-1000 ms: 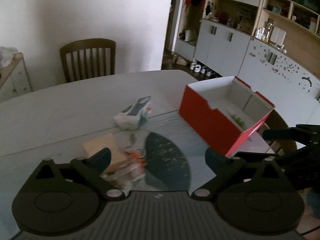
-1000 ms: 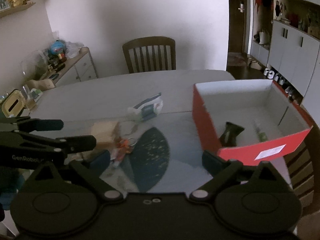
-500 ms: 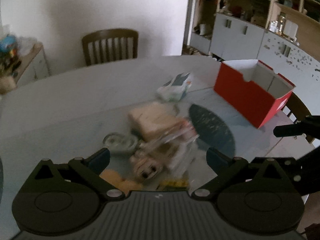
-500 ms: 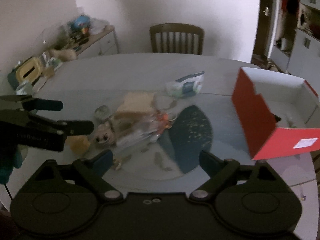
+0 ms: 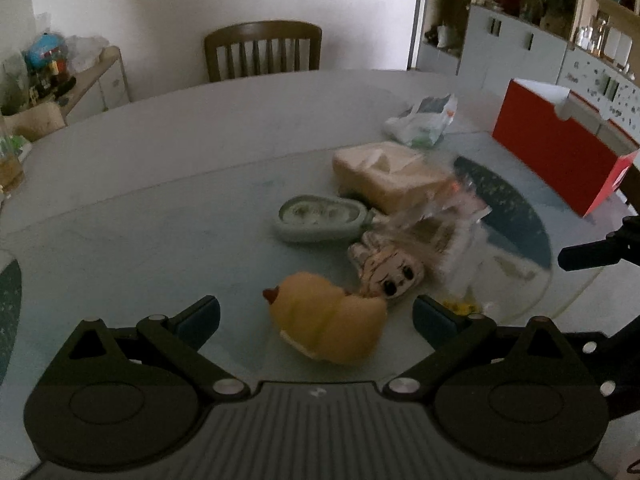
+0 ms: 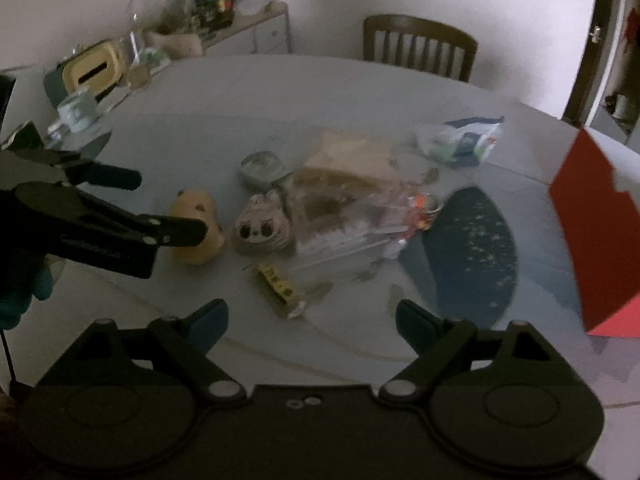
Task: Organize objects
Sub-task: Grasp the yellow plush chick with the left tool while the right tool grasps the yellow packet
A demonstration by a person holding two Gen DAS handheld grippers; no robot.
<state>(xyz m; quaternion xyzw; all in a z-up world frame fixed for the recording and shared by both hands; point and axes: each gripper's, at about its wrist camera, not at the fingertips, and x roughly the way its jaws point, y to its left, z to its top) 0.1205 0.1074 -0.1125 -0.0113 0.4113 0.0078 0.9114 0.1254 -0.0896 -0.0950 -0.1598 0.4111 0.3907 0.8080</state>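
Observation:
A heap of objects lies on the round table: a yellow duck toy point(image 5: 328, 320) point(image 6: 196, 224), a plush face toy point(image 5: 386, 268) point(image 6: 262, 230), a grey-green round case point(image 5: 318, 218) point(image 6: 260, 168), a beige pack point(image 5: 388, 172) point(image 6: 348, 156), a clear plastic packet point(image 5: 452, 220) point(image 6: 360, 220), a small yellow packet point(image 6: 278, 282) and a white-blue bag point(image 5: 424, 120) point(image 6: 464, 140). The red box point(image 5: 560, 160) point(image 6: 600, 240) stands at the right. My left gripper point(image 5: 316, 316) is open, its fingers on either side of the duck. My right gripper point(image 6: 312, 318) is open and empty, short of the heap.
A wooden chair point(image 5: 262, 54) stands behind the table. A sideboard point(image 5: 80, 80) with clutter is at the far left, and a cup point(image 6: 78, 110) and a yellow container point(image 6: 94, 70) sit at the table's left edge. Cabinets point(image 5: 520, 40) line the right wall.
Both grippers have swung left, away from the red box, toward the heap. The left gripper has come close to the duck toy. Both stay open.

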